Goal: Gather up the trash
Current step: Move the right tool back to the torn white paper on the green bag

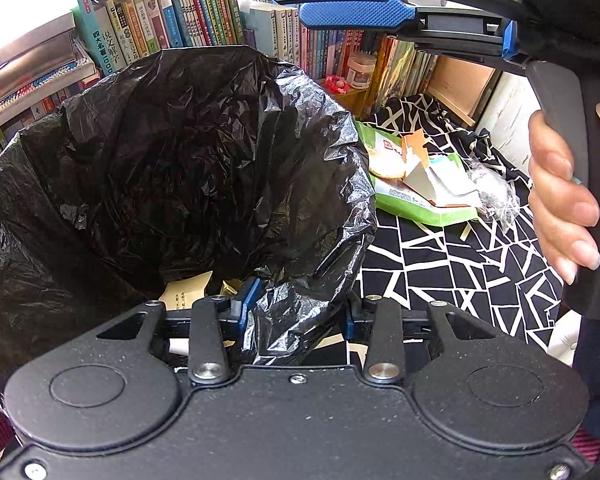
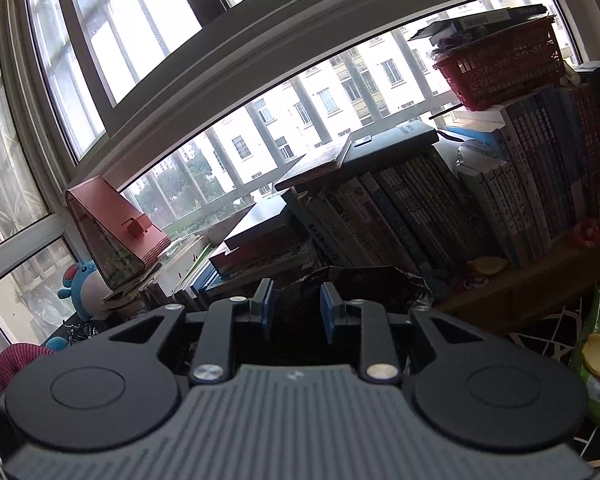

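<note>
Now my left fingers (image 1: pixel 296 312) sit spread wide across the rim of the black trash bag (image 1: pixel 172 160), one pad inside, one outside, with crumpled plastic between them but not pinched. Paper scraps (image 1: pixel 186 292) lie at the bag's bottom, just ahead of the inner pad. Right of the fingers, a green packet (image 1: pixel 412 196) heaped with torn wrappers rests on the patterned counter (image 1: pixel 460 272). My right fingers (image 2: pixel 296 312) stand parted with nothing between them, above the bag's edge.

Daylight from the windows (image 2: pixel 148 40), blown-out glare there, dim backlit books (image 2: pixel 440 216), fisheye-bent edges
</note>
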The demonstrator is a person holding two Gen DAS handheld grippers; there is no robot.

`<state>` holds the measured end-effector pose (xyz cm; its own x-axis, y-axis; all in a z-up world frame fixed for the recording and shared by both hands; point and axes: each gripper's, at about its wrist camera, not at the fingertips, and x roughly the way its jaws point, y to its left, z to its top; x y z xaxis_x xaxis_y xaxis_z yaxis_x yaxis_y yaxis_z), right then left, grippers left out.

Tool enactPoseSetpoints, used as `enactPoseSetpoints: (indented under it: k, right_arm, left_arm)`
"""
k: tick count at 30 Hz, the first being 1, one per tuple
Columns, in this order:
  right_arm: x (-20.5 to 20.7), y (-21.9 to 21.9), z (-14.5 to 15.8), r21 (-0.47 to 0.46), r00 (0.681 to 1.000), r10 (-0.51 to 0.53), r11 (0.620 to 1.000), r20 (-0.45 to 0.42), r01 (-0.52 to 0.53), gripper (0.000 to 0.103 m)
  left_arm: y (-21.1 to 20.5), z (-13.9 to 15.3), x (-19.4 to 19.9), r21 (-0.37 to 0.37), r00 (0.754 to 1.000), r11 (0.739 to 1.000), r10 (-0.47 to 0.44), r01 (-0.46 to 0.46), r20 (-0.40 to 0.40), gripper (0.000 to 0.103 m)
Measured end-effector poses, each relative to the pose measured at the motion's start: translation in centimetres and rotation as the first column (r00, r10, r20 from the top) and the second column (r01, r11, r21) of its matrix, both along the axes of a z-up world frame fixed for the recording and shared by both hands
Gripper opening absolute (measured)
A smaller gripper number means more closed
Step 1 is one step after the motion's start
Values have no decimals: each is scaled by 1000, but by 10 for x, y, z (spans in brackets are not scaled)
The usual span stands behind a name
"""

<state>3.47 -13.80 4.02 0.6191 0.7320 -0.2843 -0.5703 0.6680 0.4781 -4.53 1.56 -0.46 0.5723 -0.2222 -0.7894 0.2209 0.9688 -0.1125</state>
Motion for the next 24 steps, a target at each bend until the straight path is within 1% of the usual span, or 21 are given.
enactPoseSetpoints:
  k: [1, 4, 6, 9, 13, 16, 18, 21, 24]
  right_arm:
    - [0, 0, 0, -1, 1000, -2, 1000, -1, 2, 35]
    - [1, -1, -1, -5, 1000, -16, 1000, -2, 16, 44]
    - [1, -2, -1, -13, 1000, -28, 1000, 1, 28, 54]
    - [4, -6, -2, -17, 999, -54, 998, -2, 54, 61]
    - [10, -14, -6, -30, 993, -118, 993, -20, 117, 69]
    - [16, -21, -11, -45, 984, -174, 984, -38, 172, 78]
    - [20, -27, -15, -64, 974, -220, 974, -47, 216, 83]
    - [29, -40, -21, -97, 951, -303, 950, -65, 297, 88]
    - [38, -61, -25, -156, 910, -409, 905, -69, 395, 91]
  left_arm:
    - [0, 0, 0, 0, 1000, 1000, 0, 0, 0, 37]
    - [0, 0, 0, 0, 1000, 1000, 0, 0, 0, 37]
    - [0, 0, 0, 0, 1000, 1000, 0, 0, 0, 37]
    - [0, 0, 0, 0, 1000, 1000, 0, 0, 0, 37]
    - [0, 0, 0, 0, 1000, 1000, 0, 0, 0, 37]
    - [0, 0, 0, 0, 1000, 1000, 0, 0, 1, 37]
    - [0, 0, 0, 0, 1000, 1000, 0, 0, 0, 37]
    - [0, 0, 0, 0, 1000, 1000, 0, 0, 0, 37]
    - [0, 0, 0, 0, 1000, 1000, 0, 0, 0, 37]
